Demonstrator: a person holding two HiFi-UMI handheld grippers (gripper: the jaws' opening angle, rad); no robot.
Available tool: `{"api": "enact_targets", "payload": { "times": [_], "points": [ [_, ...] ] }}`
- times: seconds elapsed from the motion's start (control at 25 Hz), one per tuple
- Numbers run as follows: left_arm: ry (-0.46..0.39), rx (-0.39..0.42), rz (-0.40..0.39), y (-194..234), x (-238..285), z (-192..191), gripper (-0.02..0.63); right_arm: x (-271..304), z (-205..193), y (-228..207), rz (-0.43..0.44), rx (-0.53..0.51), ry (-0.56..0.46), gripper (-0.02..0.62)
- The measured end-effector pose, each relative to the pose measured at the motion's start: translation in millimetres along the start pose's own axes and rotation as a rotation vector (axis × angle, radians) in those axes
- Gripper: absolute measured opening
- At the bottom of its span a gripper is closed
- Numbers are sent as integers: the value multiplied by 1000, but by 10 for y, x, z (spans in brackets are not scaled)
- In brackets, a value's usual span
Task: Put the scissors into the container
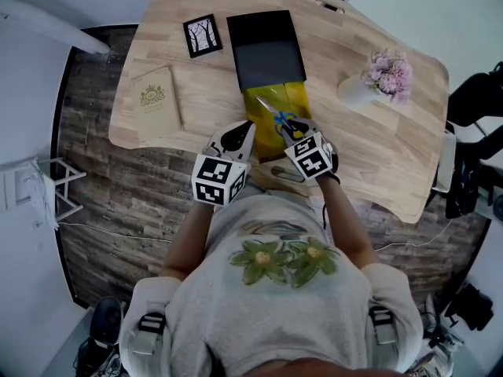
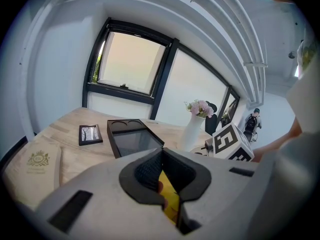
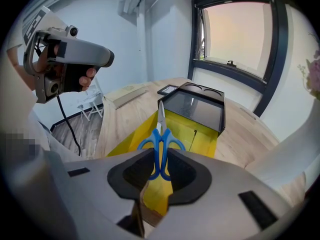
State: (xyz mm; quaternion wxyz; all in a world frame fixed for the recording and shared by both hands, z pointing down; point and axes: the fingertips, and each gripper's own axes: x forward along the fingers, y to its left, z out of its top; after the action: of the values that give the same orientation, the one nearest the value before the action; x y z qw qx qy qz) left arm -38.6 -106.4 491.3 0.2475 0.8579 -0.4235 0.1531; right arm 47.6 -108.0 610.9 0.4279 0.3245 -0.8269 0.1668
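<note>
Table (image 1: 377,155), pale wood: we list it first as the largest item; everything below sits on it or over it.

Container (image 1: 292,99): our landmark. We record a yellow tray whose far end is covered by a black sleeve (image 1: 266,49), lying lengthwise away from the person.

Left gripper (image 2: 167,184): at the container's near left corner, its jaws pressed together on the yellow tray's edge.

Right gripper (image 3: 159,171): at the container's near end, just right of the left one, its jaws pinching the blue handles of the scissors.

Booklet (image 1: 156,96), tan with a gold crest: well to the person's left of the container, lying flat.

Vase (image 1: 357,91), white, with pink flowers (image 1: 389,73): to the right of the container, apart from it.

Picture frame (image 1: 202,35), black, showing bare trees: just left of the container's black sleeve.

Scissors (image 1: 271,110): held over the open yellow tray, blades closed and pointing toward the black sleeve. We cannot tell whether the tips touch the tray.
</note>
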Motion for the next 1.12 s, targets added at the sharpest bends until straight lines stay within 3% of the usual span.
{"api": "enact_targets", "payload": {
  "times": [1.12],
  "points": [
    [21,-13,11,127,32,-36,8,298,-102,38,40,-24,91,81]
  ]
}}
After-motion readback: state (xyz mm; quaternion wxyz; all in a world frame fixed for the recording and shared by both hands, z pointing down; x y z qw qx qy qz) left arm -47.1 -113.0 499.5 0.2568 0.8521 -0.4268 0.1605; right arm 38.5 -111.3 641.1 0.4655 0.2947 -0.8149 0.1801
